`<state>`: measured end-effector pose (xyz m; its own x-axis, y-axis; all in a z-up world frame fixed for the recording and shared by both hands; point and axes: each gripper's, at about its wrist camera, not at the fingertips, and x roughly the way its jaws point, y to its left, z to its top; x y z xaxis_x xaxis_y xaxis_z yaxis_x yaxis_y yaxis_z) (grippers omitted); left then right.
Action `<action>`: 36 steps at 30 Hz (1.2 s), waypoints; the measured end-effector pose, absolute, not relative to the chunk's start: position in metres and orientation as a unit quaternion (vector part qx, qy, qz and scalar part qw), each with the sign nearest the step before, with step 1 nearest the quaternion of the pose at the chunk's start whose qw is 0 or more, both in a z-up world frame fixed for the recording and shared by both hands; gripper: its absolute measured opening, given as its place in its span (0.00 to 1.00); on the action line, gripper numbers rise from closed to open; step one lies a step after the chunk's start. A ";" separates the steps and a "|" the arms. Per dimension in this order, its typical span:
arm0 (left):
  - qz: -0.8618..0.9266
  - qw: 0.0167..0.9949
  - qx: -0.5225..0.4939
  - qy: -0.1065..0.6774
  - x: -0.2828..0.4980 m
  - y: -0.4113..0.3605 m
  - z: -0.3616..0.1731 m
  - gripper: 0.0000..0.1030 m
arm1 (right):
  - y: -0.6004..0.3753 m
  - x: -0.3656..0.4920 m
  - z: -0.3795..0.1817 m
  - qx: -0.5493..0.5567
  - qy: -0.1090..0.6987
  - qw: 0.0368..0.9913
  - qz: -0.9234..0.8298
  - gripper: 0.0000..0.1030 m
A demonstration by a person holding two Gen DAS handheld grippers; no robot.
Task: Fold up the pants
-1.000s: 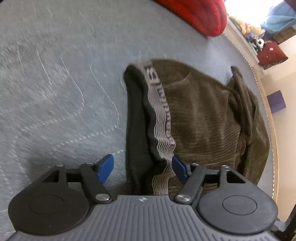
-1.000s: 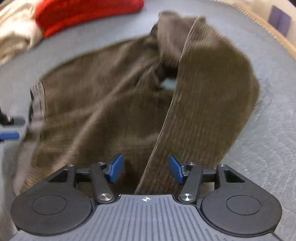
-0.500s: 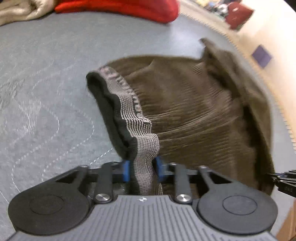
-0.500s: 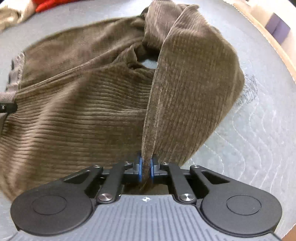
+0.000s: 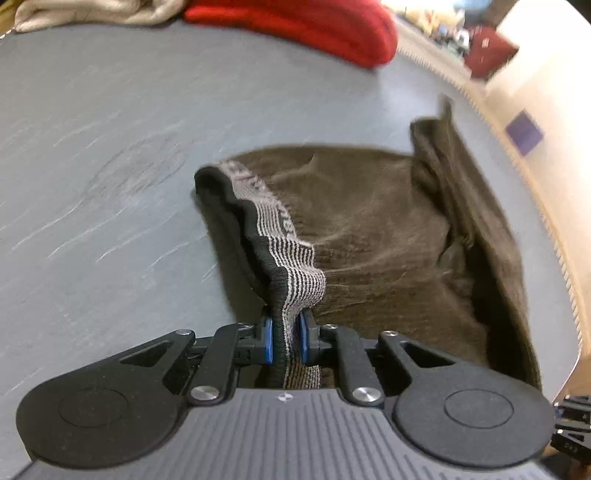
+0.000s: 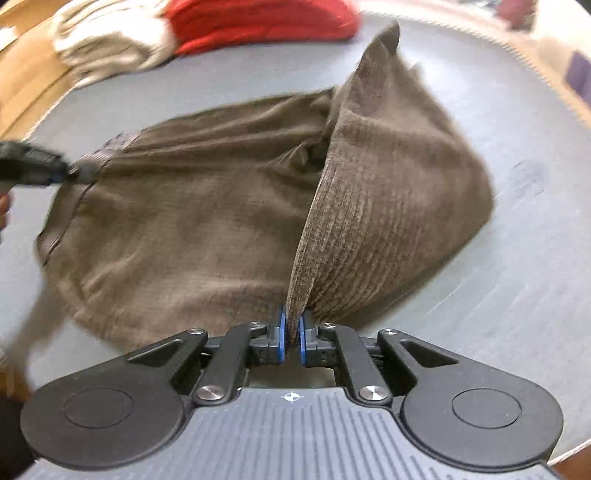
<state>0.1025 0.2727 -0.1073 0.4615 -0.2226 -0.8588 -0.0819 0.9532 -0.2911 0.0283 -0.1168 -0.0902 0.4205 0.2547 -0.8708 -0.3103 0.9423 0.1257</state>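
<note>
Item one, far left: a pale blanket [image 6: 107,40] heaped at the far edge, clear of your work. Item two: a red cushion [image 5: 295,27] beside it, also far.

Item three, your left gripper [image 5: 284,339]: its jaws are closing, pads already pinching the striped waistband [image 5: 280,236], so that end lifts as a firm handle.

Item four, centre: the brown corduroy pants [image 6: 192,206], lying bunched on the grey quilted surface [image 5: 92,110].

Item five, your right gripper [image 6: 291,338]: clenched on a raised ridge of leg fabric, tented upward, likely so both ends can be carried over together into a fold.
</note>
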 end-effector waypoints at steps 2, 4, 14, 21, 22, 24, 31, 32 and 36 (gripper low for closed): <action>-0.024 0.835 -0.136 0.533 0.086 0.282 -0.112 0.16 | -0.102 0.015 -0.099 -0.069 0.519 0.833 0.181 0.11; 0.006 0.845 -0.091 0.527 0.072 0.280 -0.103 0.19 | -0.099 0.012 -0.101 -0.089 0.518 0.833 0.172 0.13; 0.037 0.908 -0.161 0.385 -0.004 0.216 0.011 0.62 | -0.146 0.066 -0.026 -0.019 0.389 0.909 0.147 0.42; 0.041 0.900 -0.120 0.417 -0.005 0.151 -0.018 0.62 | -0.137 0.136 -0.057 -0.032 0.399 0.906 0.135 0.44; 0.037 0.900 -0.103 0.423 -0.004 0.149 -0.021 0.63 | -0.135 0.146 -0.065 -0.031 0.406 0.903 0.133 0.46; 0.047 0.899 -0.066 0.431 0.000 0.147 -0.033 0.63 | -0.127 0.168 -0.080 -0.031 0.422 0.897 0.128 0.48; 0.082 0.889 -0.073 0.445 0.009 0.173 -0.052 0.62 | -0.082 0.214 -0.136 -0.118 0.458 0.875 0.107 0.51; 0.080 0.890 -0.078 0.443 0.010 0.175 -0.050 0.62 | -0.080 0.217 -0.143 -0.136 0.463 0.870 0.100 0.42; 0.084 0.892 -0.048 0.442 0.017 0.175 -0.047 0.63 | -0.100 0.210 -0.129 -0.151 0.463 0.869 0.085 0.06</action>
<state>0.0173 0.1753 -0.0467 0.5945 0.1071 -0.7969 -0.1919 0.9814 -0.0112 0.2104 -0.1000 -0.1288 0.5571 0.0069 -0.8304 -0.2874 0.9398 -0.1850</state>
